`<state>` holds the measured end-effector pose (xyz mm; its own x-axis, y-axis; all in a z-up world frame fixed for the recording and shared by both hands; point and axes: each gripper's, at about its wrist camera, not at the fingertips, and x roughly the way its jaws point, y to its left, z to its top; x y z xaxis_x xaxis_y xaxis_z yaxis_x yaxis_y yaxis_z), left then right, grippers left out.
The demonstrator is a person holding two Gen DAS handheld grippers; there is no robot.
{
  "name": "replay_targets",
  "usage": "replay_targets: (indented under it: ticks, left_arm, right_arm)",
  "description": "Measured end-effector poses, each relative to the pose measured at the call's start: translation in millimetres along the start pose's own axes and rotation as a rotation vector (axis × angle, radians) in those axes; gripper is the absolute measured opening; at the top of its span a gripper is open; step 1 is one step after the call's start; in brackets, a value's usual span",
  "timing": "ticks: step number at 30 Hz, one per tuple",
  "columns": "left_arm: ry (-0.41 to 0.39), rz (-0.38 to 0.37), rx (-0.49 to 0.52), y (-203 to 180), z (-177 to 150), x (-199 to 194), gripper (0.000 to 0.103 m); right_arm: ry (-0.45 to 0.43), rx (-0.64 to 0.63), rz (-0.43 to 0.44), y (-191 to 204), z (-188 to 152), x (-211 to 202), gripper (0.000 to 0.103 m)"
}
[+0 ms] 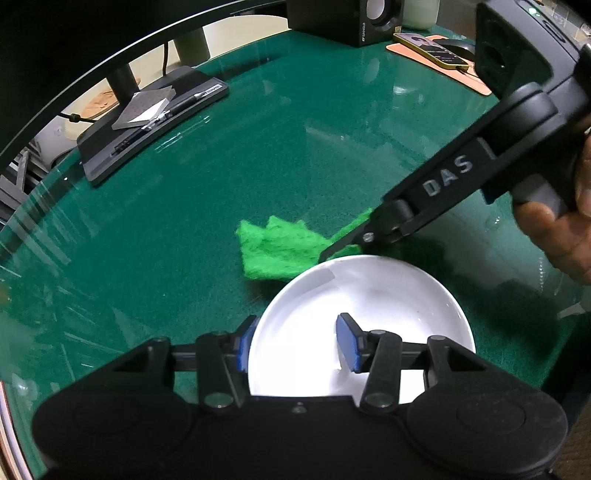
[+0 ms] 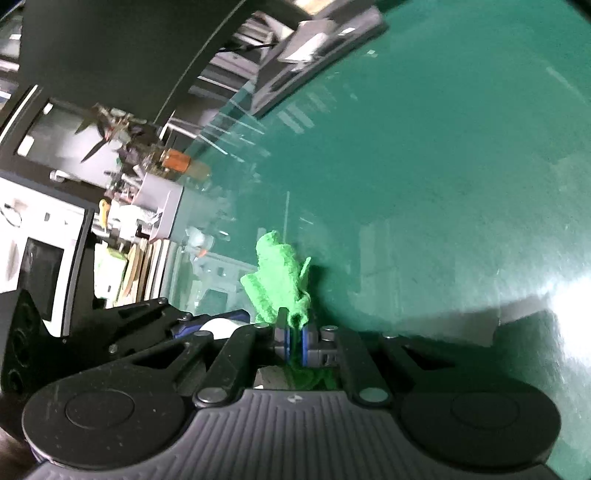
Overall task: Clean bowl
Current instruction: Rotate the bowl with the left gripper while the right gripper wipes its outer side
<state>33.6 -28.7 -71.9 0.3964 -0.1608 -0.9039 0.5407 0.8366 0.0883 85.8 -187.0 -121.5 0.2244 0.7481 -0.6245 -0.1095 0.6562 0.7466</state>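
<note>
Straddling the near-left rim of the white bowl [image 1: 364,295], the left tongs [image 1: 297,341] stand partly open, jaws easing wider: one blue pad [image 1: 347,341] sits inside the bowl, the other just outside its wall, and neither visibly presses on it. The bowl sits upright on the green bench [image 1: 258,147], empty and glossy inside. The right tongs [image 1: 334,253] come in from the upper right of the left wrist view, held by a hand [image 1: 561,229], with jaws closed tight on a bright green scrub cloth [image 1: 275,247]. In that view the cloth spreads out just beyond the bowl's far rim, low over the bench; can't tell if it touches the bench or the rim. From the right wrist view the right tongs [image 2: 295,341] pinch the green scrub cloth [image 2: 279,277] between blue pads [image 2: 306,345], the cloth bunched and sticking out ahead of the tips, with a bit trailing back behind the pads. A sliver of the white bowl [image 2: 218,326] shows at lower left there, beside the left tongs [image 2: 207,325]. At the far side of the bench: a monitor stand base [image 1: 147,125] with a pen on it, a small speaker [image 1: 354,18] and a phone [image 1: 430,48] on an orange mat [image 1: 476,79].
</note>
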Motion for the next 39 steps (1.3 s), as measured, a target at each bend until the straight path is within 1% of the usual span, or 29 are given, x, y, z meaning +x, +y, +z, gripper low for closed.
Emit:
replay_targets:
  ticks: [2, 6, 9, 12, 13, 14, 16, 18, 19, 20, 21, 24, 25, 27, 28, 29, 30, 32, 34, 36, 39]
  left_arm:
    - [-0.002, -0.007, -0.002, 2, 0, 1, 0.047]
    - [-0.006, -0.009, -0.002, 2, 1, 1, 0.048]
    - [-0.006, -0.007, -0.008, 3, 1, 2, 0.048]
    - [0.008, 0.003, -0.029, 3, 2, 1, 0.047]
    - [0.03, 0.027, -0.038, 3, 3, 0, 0.045]
    - [0.03, 0.035, -0.053, 4, 2, -3, 0.044]
    - [0.021, 0.047, -0.085, 5, -2, -10, 0.044]
    - [0.028, 0.031, -0.138, 11, -9, -16, 0.044]
    - [0.041, 0.043, -0.13, 10, -11, -16, 0.039]
    - [0.055, 0.058, -0.117, 10, -13, -15, 0.029]
    - [0.059, 0.065, -0.096, 8, -14, -14, 0.028]
    - [0.057, 0.082, -0.029, 4, -15, -11, 0.029]
    - [0.047, 0.085, -0.011, 5, -14, -10, 0.031]
    - [0.032, 0.096, 0.024, 7, -9, -7, 0.039]
    - [0.027, 0.114, 0.048, 8, -6, -5, 0.043]
    - [0.026, 0.121, 0.057, 9, -5, -4, 0.044]
    - [0.02, 0.134, 0.082, 10, -3, -2, 0.043]
    - [0.002, 0.134, 0.102, 12, -1, 0, 0.043]
    - [-0.009, 0.13, 0.112, 14, 0, 2, 0.043]
    - [-0.008, 0.147, 0.113, 15, 0, 3, 0.043]
    - [-0.015, 0.158, 0.107, 17, -2, 3, 0.043]
  right_arm:
    - [0.007, 0.007, 0.0, -4, -3, -7, 0.008]
    - [0.077, -0.008, -0.009, -15, -20, -24, 0.008]
    - [0.069, 0.006, -0.012, -15, -19, -20, 0.008]
    - [0.044, 0.011, -0.013, -11, -11, -7, 0.008]
    - [0.037, 0.014, -0.006, -9, -6, -1, 0.008]
    - [0.037, 0.018, 0.001, -9, -3, 2, 0.008]
    - [0.038, 0.017, 0.043, -5, 8, 8, 0.008]
    - [0.034, 0.014, 0.061, -2, 13, 9, 0.008]
    - [0.034, 0.025, 0.066, -3, 17, 10, 0.008]
    - [0.034, 0.03, 0.068, -3, 18, 10, 0.008]
    - [0.036, 0.052, 0.08, -6, 21, 11, 0.008]
    - [0.06, 0.123, 0.137, -11, 23, 13, 0.009]
    - [0.078, 0.145, 0.162, -13, 22, 13, 0.009]
    - [0.088, 0.18, 0.175, -17, 18, 9, 0.009]
    - [0.091, 0.207, 0.181, -21, 14, 5, 0.009]
    - [0.095, 0.233, 0.186, -25, 11, 1, 0.009]
    - [0.102, 0.266, 0.196, -30, 5, -4, 0.009]
    - [0.121, 0.314, 0.212, -37, -5, -13, 0.009]
    - [0.133, 0.395, 0.229, -44, -20, -18, 0.009]
    - [0.123, 0.447, 0.243, -46, -25, -18, 0.009]
    - [0.09, 0.503, 0.257, -50, -23, -11, 0.009]
